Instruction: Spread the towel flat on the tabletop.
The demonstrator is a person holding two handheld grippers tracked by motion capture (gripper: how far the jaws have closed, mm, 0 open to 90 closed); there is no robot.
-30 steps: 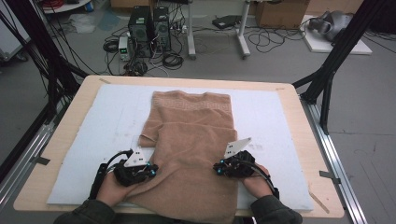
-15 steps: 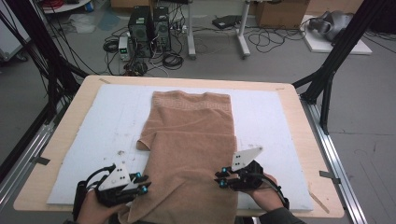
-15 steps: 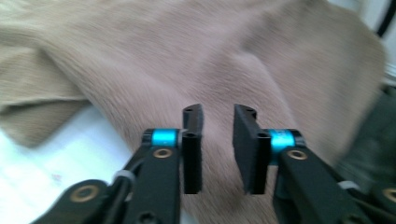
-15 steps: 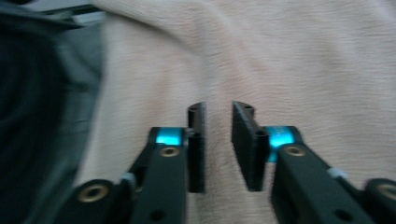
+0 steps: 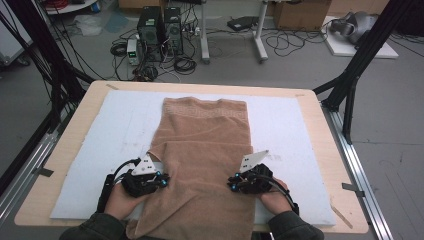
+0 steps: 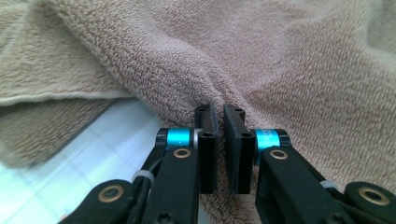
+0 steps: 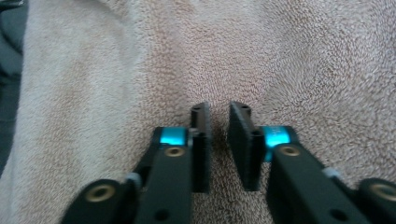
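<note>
Light wooden table (image 5: 320, 150) carries a pale blue-white foam mat (image 5: 105, 130). Tan terry-cloth towel (image 5: 205, 150) lies lengthwise down the mat's middle, near end hanging over the front edge. Left gripper (image 5: 162, 181) pinches a ridge of the towel's left edge; its jaws have just closed. Right gripper (image 5: 232, 184), likewise just closed, jaws nearly together against the right edge.

no readable text, labels, brands, numbers or signs anywhere
</note>
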